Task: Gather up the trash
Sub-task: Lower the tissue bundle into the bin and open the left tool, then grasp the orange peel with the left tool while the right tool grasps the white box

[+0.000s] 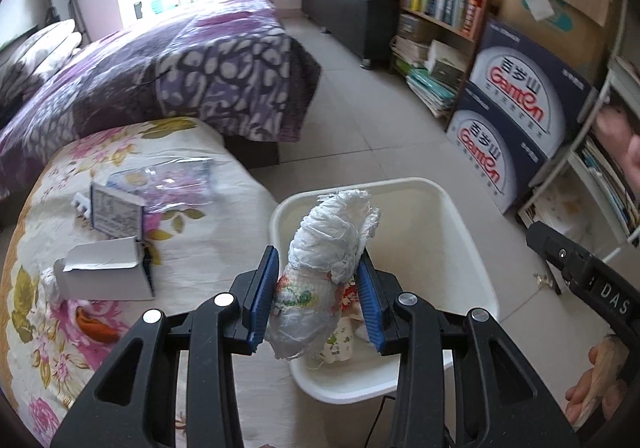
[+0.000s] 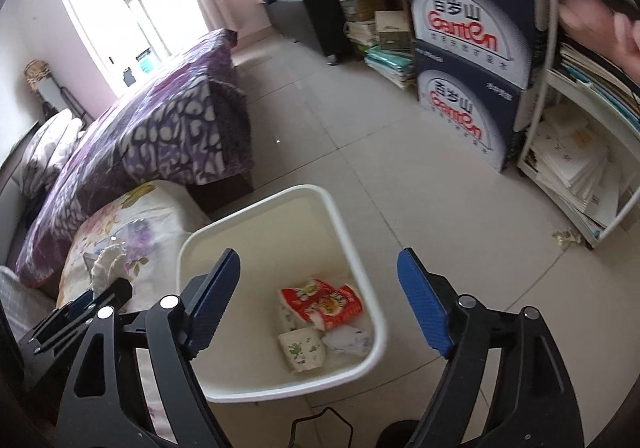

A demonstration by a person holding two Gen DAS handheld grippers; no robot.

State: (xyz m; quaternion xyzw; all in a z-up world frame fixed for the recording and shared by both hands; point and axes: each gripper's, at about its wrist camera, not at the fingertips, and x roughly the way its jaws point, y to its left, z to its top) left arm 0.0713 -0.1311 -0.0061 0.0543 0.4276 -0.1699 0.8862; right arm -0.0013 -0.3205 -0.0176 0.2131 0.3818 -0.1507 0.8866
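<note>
My left gripper (image 1: 318, 268) is shut on a crumpled white plastic bag (image 1: 332, 248) and holds it above the near rim of the white trash bin (image 1: 460, 216). The bin stands on the floor beside the floral bed; it also shows in the right wrist view (image 2: 352, 232), holding a red snack wrapper (image 2: 324, 302) and paper cups (image 2: 302, 348). My right gripper (image 2: 324, 288) is open and empty, hovering over the bin. On the floral cover lie an open white carton (image 1: 108, 274), a small box (image 1: 116, 212) and a clear plastic wrapper (image 1: 172, 180).
A purple quilted bed (image 1: 160, 60) lies behind. Stacked Ganten boxes (image 1: 516, 112), a bookshelf (image 1: 440, 0) and a white rack (image 2: 576, 152) line the right side. Tiled floor (image 1: 360, 120) runs between them. A scrap lies on the floor by the rack (image 2: 568, 238).
</note>
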